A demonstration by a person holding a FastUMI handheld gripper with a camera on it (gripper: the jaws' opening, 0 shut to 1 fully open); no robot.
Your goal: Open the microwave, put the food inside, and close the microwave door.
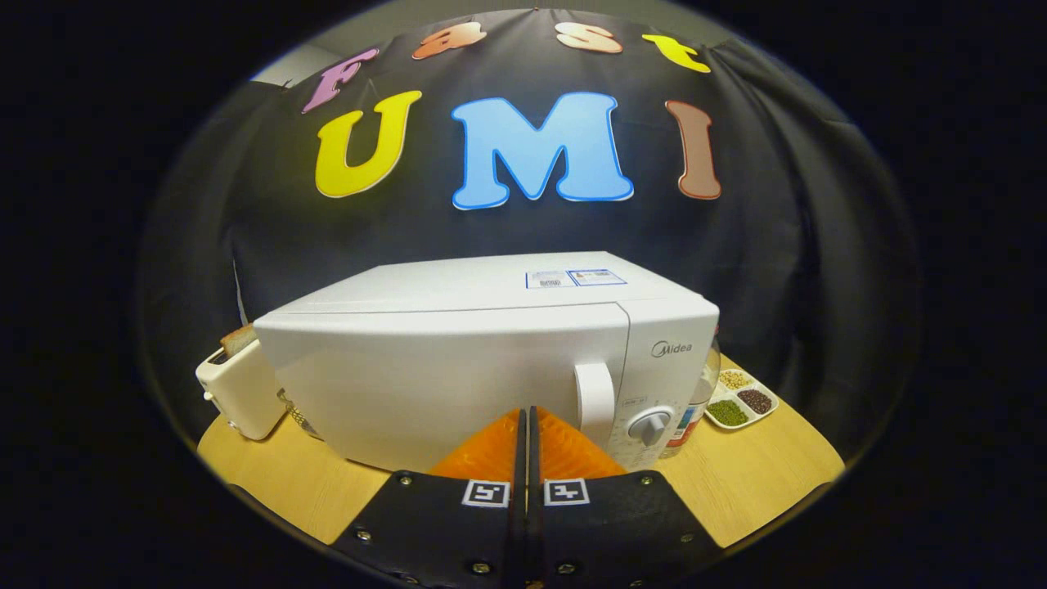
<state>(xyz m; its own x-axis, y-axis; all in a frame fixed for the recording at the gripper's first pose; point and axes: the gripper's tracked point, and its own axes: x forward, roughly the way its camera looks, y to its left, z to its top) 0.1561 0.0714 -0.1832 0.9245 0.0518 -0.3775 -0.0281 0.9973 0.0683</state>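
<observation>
Wooden table (294,483), closed microwave (458,360) just ahead of pressed-together tool (527,421) fingers

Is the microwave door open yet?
No, the microwave door sits flush with the body, its handle untouched, and the tool is shut just ahead of it, holding nothing.

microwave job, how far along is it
Nothing looks done yet: the microwave door is closed, its handle untouched. The gripper is shut and empty, fingers together just short of the door, left of the handle. Left to do: open the door, put food inside, close it. Possible food: a sectioned tray to the right and toast in the toaster.
</observation>
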